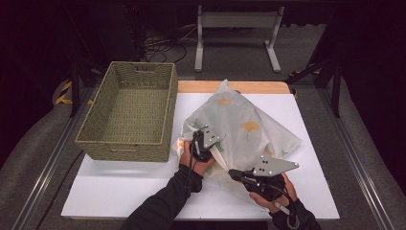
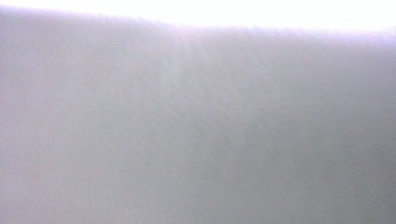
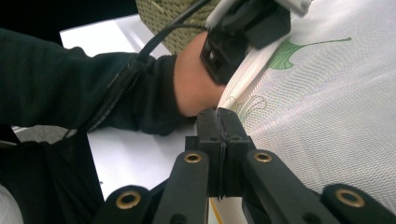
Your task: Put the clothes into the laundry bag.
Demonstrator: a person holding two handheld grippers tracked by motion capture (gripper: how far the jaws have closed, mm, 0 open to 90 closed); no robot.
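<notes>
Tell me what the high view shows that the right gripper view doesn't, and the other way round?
The high view alone takes in the whole woven basket, the white table and the full spread of the leaf-printed cloth, with the right gripper seen from outside at the cloth's near edge. The right gripper view alone shows, close up, that gripper's two black pads pressed together on the cloth's edge, and the weave of the fabric. Both show the cloth, the person's left hand with its gripper against the cloth, a dark sleeve and part of the basket.

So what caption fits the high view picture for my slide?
Two grippers, left and right, pinch a leaf-print cloth beside a woven basket.
</notes>
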